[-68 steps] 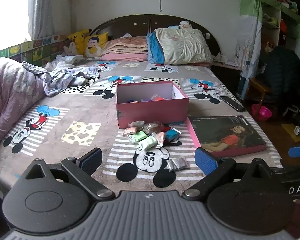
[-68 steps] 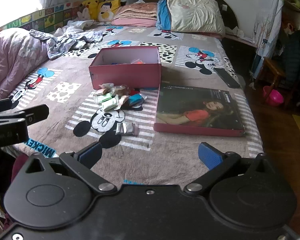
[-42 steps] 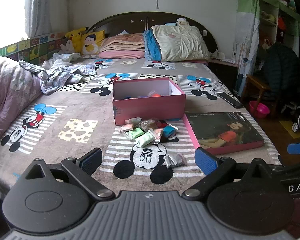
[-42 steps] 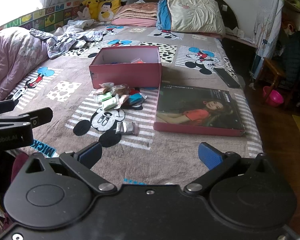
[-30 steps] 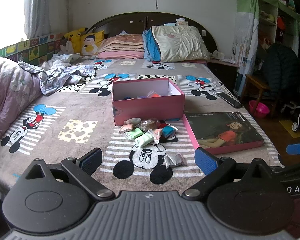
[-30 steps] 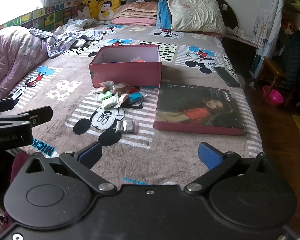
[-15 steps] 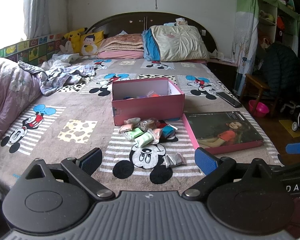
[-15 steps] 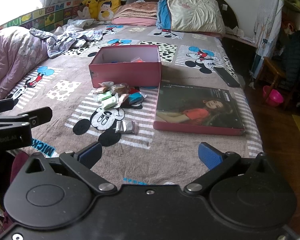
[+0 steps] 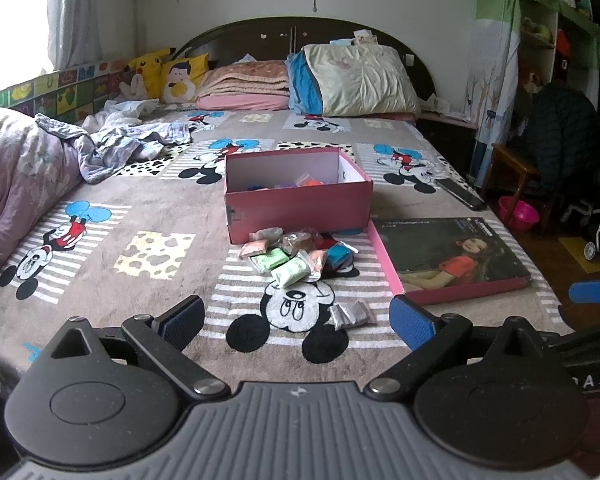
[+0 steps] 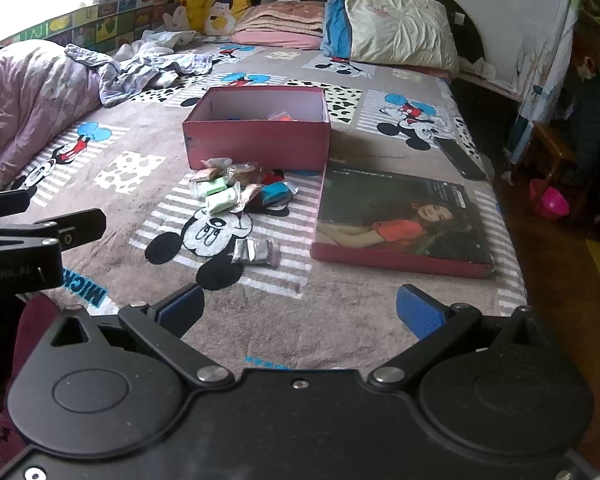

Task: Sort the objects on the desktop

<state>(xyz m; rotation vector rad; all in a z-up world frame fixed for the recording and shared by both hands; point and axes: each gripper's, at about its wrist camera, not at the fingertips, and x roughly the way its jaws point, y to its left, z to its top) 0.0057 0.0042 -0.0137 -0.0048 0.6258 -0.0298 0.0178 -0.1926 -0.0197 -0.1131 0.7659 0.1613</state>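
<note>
Both claws hung released and empty over the near edge of the bed (image 9: 148,200): the left gripper (image 9: 296,316) with its blue pads spread wide above the Mickey-print blanket, the right gripper (image 10: 300,306) likewise agape nearer the bed's near right corner. Neither touched anything.

The things to be sorted lay mid-bed. A pink box (image 9: 300,200), lid off, sat toward the middle of the blanket with a few bright packets already visible inside, apparently the collecting bin. Touching its near wall lay a heap of small packets (image 9: 296,252), green, orange, brown and blue among them, seemingly tipped out within easy reach of the box. A single silver packet (image 9: 350,314) lay apart, closer to the near edge and just ahead of the left claw, which made it the likeliest first pick.

Beside the box, along the right edge, rested the box lid (image 10: 400,220), printed with a woman's portrait and set aside flat. A dark remote (image 10: 458,158) lay beyond it.
</note>
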